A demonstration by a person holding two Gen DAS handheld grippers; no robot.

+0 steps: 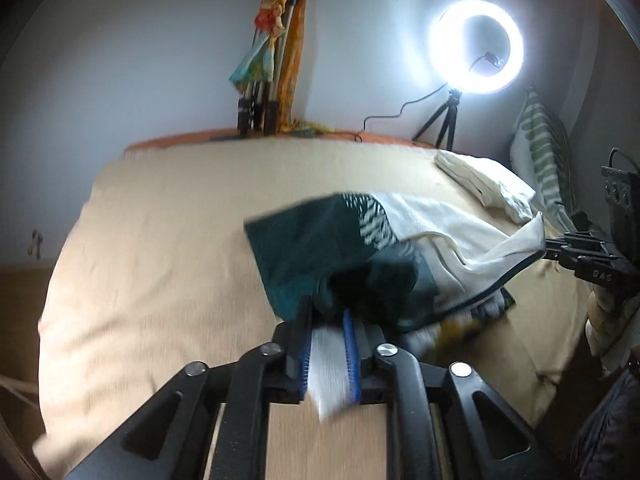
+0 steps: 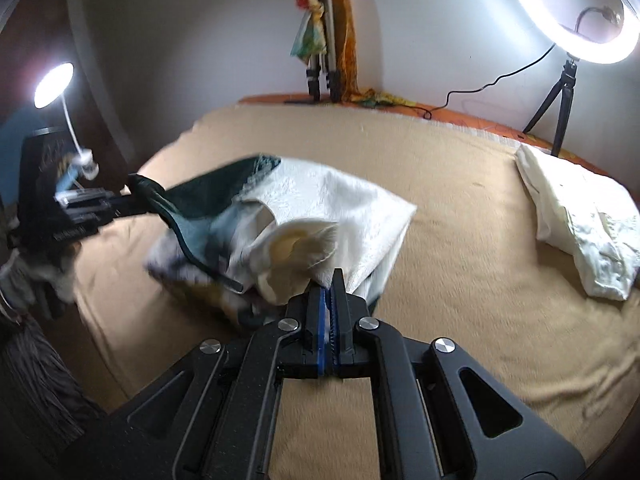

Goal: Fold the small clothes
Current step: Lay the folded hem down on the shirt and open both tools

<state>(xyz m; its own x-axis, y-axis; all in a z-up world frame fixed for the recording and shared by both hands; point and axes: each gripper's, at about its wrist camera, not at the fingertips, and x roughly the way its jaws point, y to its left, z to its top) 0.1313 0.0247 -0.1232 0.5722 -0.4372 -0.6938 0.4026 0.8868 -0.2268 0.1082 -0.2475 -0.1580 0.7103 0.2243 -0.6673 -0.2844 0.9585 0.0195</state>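
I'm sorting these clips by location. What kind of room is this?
Most likely a bedroom set up for filming: a bed under a tan blanket, a striped pillow against the wall, and a lit ring light on a small tripod.

A ring light (image 1: 476,46) on a small tripod glares white at the far side of the bed, blowing out its own rim and casting a bright halo on the wall (image 1: 160,60) behind it. A second, smaller lamp (image 2: 53,85) shines at the left of the right wrist view. The rest of the room is dim, and both pictures darken toward their corners, where the fisheye bends straight lines into curves. Motion blur smears the garment (image 1: 340,256) and the tan blanket (image 1: 160,260), so the cloth's folds are perhaps not readable. Shadow pools beneath the lifted fabric.
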